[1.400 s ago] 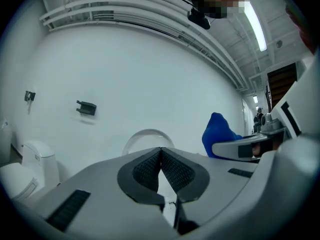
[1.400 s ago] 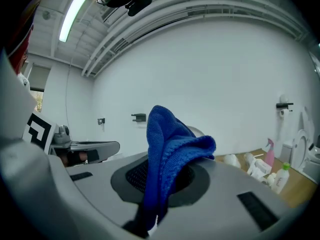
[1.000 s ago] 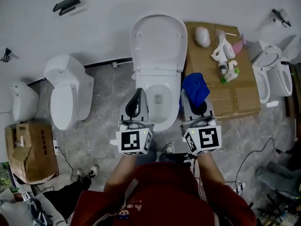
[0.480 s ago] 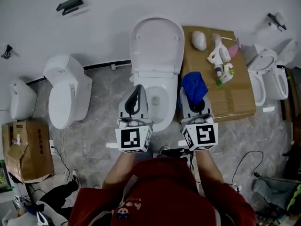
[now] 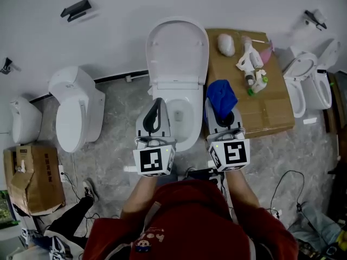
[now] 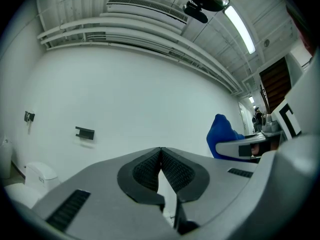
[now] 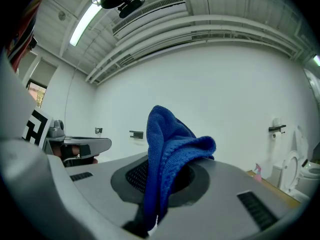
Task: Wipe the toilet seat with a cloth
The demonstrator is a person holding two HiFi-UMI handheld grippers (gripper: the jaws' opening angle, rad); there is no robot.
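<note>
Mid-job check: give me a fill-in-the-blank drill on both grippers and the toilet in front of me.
The cloth in the right gripper is coloured ____.
The left gripper is shut and holds ____.
The lid of the middle toilet is ____, not down.
Missing words: blue; nothing; up.

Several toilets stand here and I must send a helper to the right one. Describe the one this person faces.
Along the white wall, find the cardboard box. The toilet stands directly left of it. Unlike the closed toilet further left, its lid is raised, showing the open bowl.
</note>
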